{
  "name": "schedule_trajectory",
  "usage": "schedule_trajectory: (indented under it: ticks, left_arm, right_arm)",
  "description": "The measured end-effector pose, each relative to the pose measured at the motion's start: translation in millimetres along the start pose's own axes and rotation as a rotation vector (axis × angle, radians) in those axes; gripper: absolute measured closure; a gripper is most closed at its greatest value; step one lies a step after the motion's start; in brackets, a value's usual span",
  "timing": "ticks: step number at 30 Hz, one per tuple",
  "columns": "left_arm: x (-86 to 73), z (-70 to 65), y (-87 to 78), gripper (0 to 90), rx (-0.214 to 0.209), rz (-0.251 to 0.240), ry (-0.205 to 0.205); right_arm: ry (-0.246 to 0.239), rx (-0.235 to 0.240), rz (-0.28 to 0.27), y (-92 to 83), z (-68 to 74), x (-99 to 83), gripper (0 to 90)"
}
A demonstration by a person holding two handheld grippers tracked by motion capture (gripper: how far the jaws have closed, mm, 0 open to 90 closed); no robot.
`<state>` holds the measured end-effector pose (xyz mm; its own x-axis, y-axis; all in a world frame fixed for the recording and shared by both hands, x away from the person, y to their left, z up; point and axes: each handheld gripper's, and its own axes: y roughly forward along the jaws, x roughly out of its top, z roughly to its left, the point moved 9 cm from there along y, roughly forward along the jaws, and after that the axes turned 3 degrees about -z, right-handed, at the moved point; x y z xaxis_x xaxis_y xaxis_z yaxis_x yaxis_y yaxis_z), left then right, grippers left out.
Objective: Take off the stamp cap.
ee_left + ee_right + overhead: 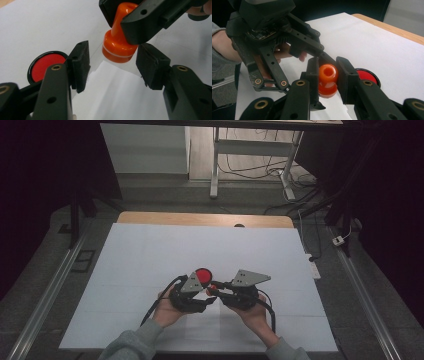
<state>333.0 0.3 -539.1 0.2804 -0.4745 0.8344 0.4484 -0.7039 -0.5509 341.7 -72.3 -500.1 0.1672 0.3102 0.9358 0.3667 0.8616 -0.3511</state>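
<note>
Stamp (pixel 328 80): orange plastic, knob handle w/ hollow top, wide round base w/ pale ring; held above white paper (pixel 120 95) on counter (pixel 150 217).
R gripper (pixel 328 75): fingers clamped on stamp handle.
L gripper (pixel 112 65): fingers apart, below the stamp base, not touching.
Pad (pixel 46 66): red, black rim, just beside L fingers.

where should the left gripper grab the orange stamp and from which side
On the wide round base of the orange stamp, coming in level from its own side, one jaw on each flank. The right gripper already clamps the narrow handle up top, so the base is the free part, and the left gripper has its jaws either side of it, not yet touching.
</note>
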Motion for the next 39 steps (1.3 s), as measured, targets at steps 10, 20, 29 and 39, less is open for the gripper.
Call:
schedule_trajectory:
  ticks: [10,20,29,39]
  left_arm:
    - [-0.7,-1.0,0.0,55.0,0.000,0.005,0.022]
    - [-0.7,-1.7,-0.7,62.7,0.003,0.005,0.047]
    - [-1.4,-2.3,-0.8,64.0,0.005,0.012,0.062]
    - [-1.3,-1.9,-1.0,64.1,0.006,0.009,0.061]
  right_arm:
    - [0.004,0.001,-0.001,0.5,0.1,-0.3,71.6]
    - [0.017,0.012,-0.010,0.8,0.3,0.2,71.7]
    - [0.023,0.014,-0.007,1.3,0.1,-0.9,71.7]
    - [0.025,0.012,-0.010,1.0,0.0,-0.7,71.7]
